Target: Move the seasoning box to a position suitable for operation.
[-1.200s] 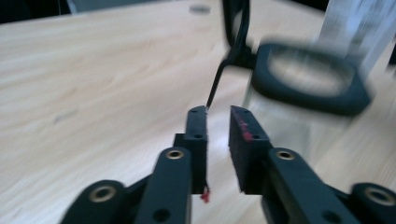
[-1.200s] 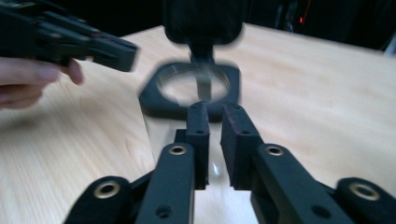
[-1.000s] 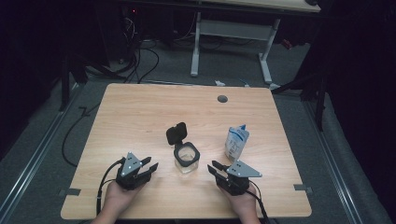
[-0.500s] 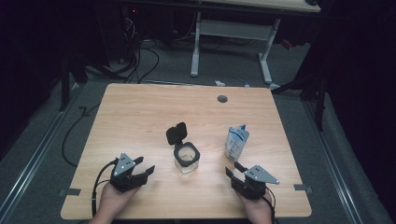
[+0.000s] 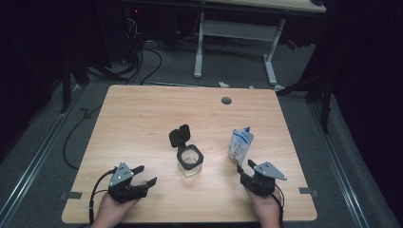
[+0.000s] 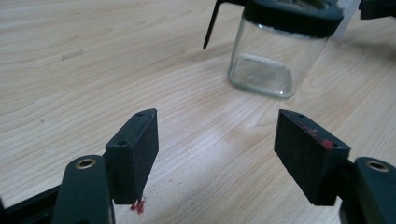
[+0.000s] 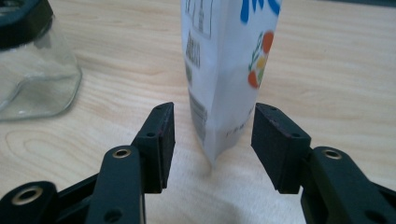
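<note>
A clear glass jar with a black rim and its flip lid swung up stands mid-table; it also appears ahead of the left jaws as the jar and at the edge as the jar. A white pouch with blue print stands upright to its right. My left gripper is open near the front left edge, aimed toward the jar, nothing between its jaws. My right gripper is open just in front of the pouch, whose lower corner sits just beyond the jaws' tips.
The wooden table has a round cable hole near its far edge. Cables and desk legs lie on the dark floor behind it. Each gripper is held by a hand at the table's front edge.
Both grippers drew back toward the front edge and apart. The left one moved left, away from the jar. The right one shifted right and now faces the pouch.
</note>
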`<action>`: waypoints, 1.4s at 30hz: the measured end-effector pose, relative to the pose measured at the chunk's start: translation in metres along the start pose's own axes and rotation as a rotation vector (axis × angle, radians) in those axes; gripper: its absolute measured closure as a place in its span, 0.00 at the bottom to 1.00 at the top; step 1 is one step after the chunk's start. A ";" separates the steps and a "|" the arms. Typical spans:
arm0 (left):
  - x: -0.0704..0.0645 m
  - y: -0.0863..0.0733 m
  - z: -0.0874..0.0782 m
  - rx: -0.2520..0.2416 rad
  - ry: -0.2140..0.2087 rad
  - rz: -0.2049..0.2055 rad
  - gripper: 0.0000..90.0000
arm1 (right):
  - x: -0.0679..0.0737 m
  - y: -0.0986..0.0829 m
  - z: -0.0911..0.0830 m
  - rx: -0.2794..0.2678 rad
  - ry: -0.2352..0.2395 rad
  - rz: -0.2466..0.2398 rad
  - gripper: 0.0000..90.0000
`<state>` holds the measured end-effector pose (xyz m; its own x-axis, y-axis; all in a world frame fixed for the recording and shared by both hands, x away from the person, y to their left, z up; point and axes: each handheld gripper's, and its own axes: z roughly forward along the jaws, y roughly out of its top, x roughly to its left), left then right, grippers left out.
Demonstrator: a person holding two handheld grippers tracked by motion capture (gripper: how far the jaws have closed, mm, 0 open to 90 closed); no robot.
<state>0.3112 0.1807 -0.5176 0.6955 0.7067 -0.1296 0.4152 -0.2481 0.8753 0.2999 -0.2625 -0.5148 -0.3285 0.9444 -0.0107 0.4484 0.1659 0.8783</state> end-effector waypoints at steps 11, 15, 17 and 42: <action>-0.001 0.004 0.004 -0.012 0.035 -0.019 0.35 | -0.008 0.030 0.003 -0.035 0.022 -0.017 0.57; -0.002 0.003 0.007 -0.009 0.036 -0.011 0.36 | -0.013 0.030 0.010 -0.039 0.027 0.017 0.57; -0.002 0.003 0.008 -0.005 0.044 -0.004 0.36 | -0.013 0.030 0.013 -0.037 0.041 0.015 0.59; 0.011 0.004 0.002 -0.033 0.039 -0.034 0.36 | 0.001 0.031 0.016 -0.049 -0.042 0.016 0.76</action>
<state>0.3218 0.1860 -0.5168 0.6576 0.7399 -0.1420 0.4181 -0.2016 0.8857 0.3270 -0.2517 -0.4950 -0.2859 0.9581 -0.0161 0.4115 0.1379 0.9009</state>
